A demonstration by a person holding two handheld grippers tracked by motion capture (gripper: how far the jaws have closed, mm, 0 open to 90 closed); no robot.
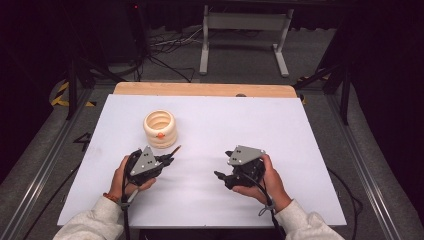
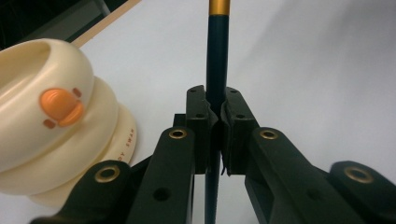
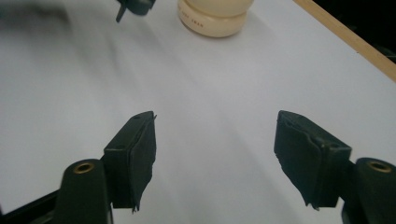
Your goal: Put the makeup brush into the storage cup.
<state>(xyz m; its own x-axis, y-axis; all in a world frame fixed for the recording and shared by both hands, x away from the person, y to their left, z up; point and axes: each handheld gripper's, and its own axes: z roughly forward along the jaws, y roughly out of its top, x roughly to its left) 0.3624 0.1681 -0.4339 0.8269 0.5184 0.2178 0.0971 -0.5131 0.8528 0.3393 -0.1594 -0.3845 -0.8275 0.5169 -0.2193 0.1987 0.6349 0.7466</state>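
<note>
While clamping the pencil [image 2: 217,70], left hand-held gripper [image 1: 170,159] beside holder [image 1: 160,128]; right hand-held gripper [image 1: 218,175] wide, mid-table.

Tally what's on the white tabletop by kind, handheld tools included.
Cream ribbed holder with a duck face: 1
Dark pencil with a gold band, clamped in the left tool: 1
Handheld tools, counting the right tool with its jaws apart and nothing between them: 2
Total: 4
</note>
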